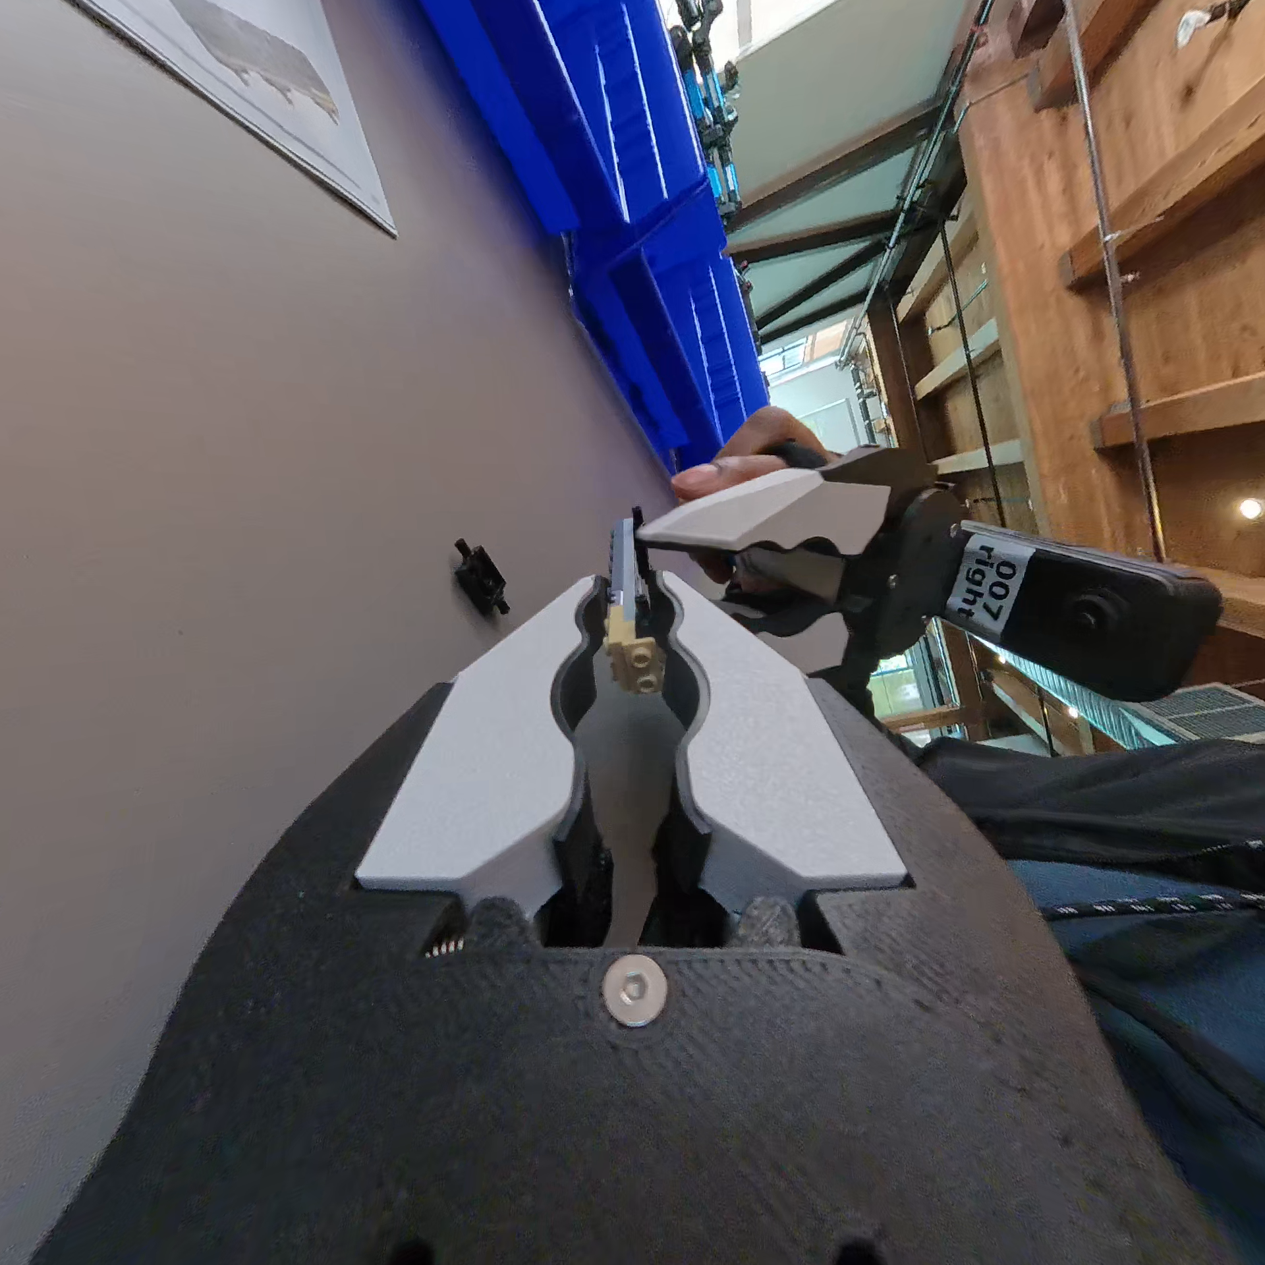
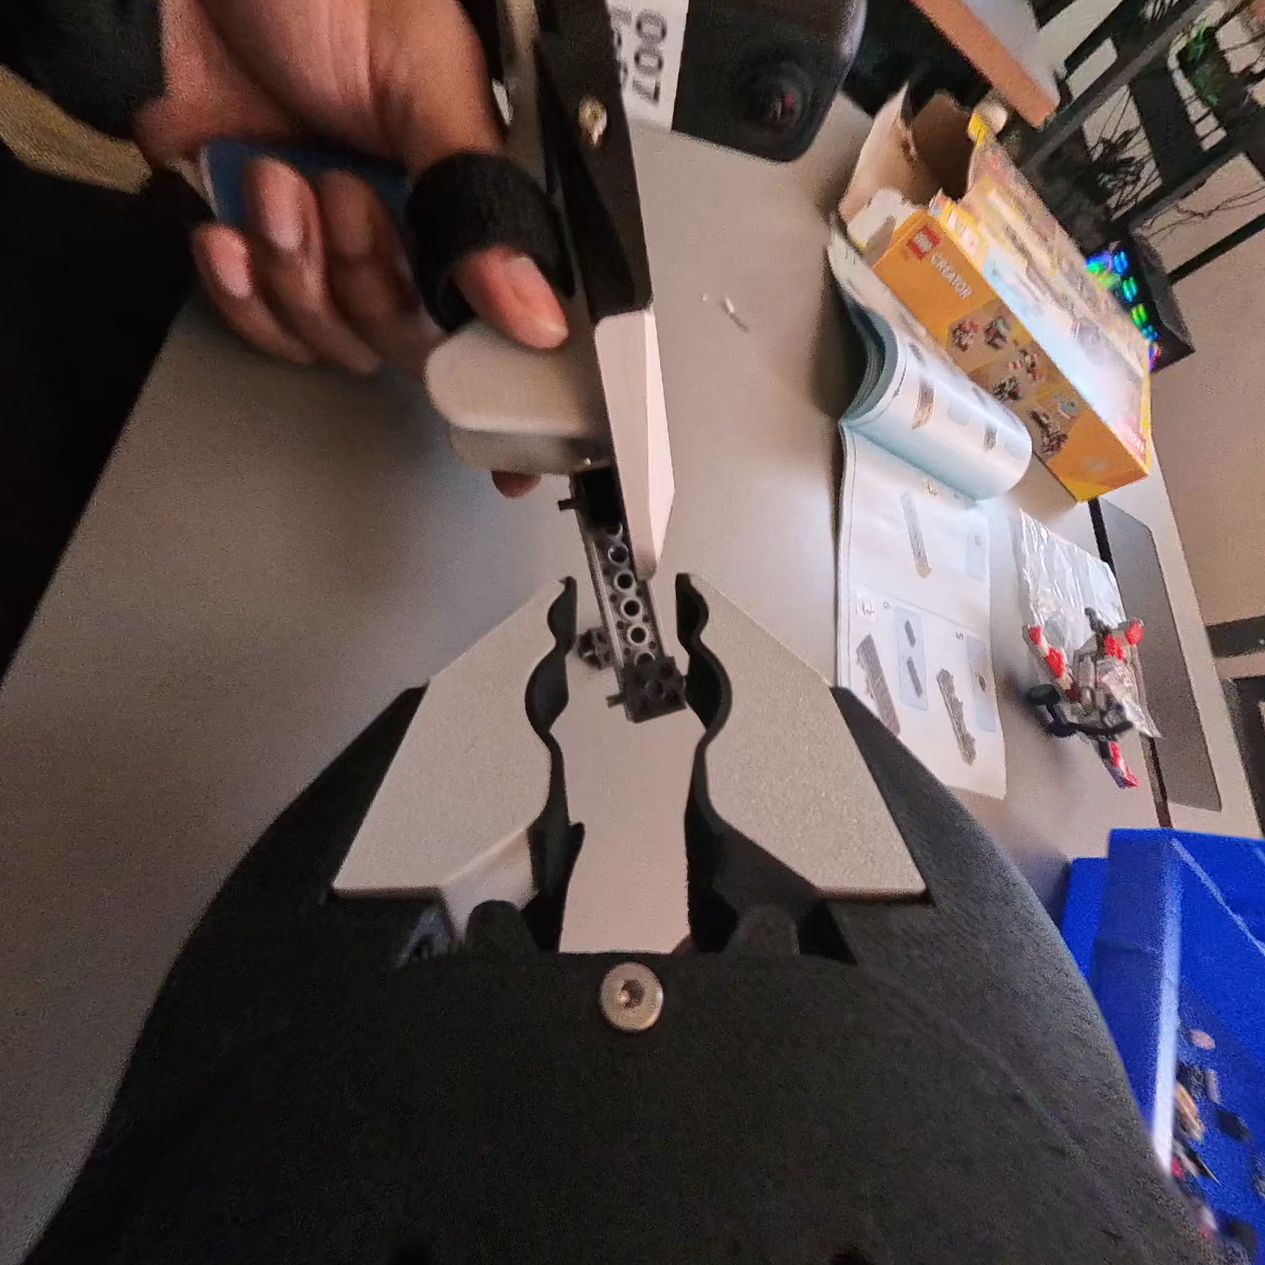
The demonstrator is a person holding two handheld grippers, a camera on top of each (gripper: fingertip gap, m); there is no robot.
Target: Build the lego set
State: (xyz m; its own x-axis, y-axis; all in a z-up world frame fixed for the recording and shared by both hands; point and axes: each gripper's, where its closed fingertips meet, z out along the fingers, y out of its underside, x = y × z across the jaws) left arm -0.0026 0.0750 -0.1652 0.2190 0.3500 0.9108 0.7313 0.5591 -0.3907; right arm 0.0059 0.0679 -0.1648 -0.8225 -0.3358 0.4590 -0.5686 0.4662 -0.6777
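Grey tabletop [image 2: 287, 561] forms the work surface, with wooden shelving visible beyond it in the left wrist view. Left gripper [image 1: 630, 592] holds a lego beam assembly [image 1: 626, 595] clamped between its fingertips; a tan studded brick [image 1: 636, 660] at the near end of the assembly projects back into the gap between the fingers. In the right wrist view the same assembly [image 2: 630, 616] appears as a grey perforated beam with a dark brick at its near end, hanging from the left gripper [image 2: 609, 506] above the tabletop. Right gripper [image 2: 623, 589] has its jaws parted, one on each side of the beam's lower end, and contact with the beam cannot be confirmed. In the left wrist view the right gripper [image 1: 643, 537] meets the far end of the assembly from the side. A small black lego part [image 1: 481, 576] lies on the tabletop, apart from the assembly. To the right of the assembly, in the right wrist view, lie an open instruction booklet [image 2: 917, 602], a yellow lego box [image 2: 1013, 342] beyond the booklet, and a clear bag of parts [image 2: 1088, 657] beside it. Blue bin [image 2: 1177, 972] stands nearer than the booklet, at the right edge
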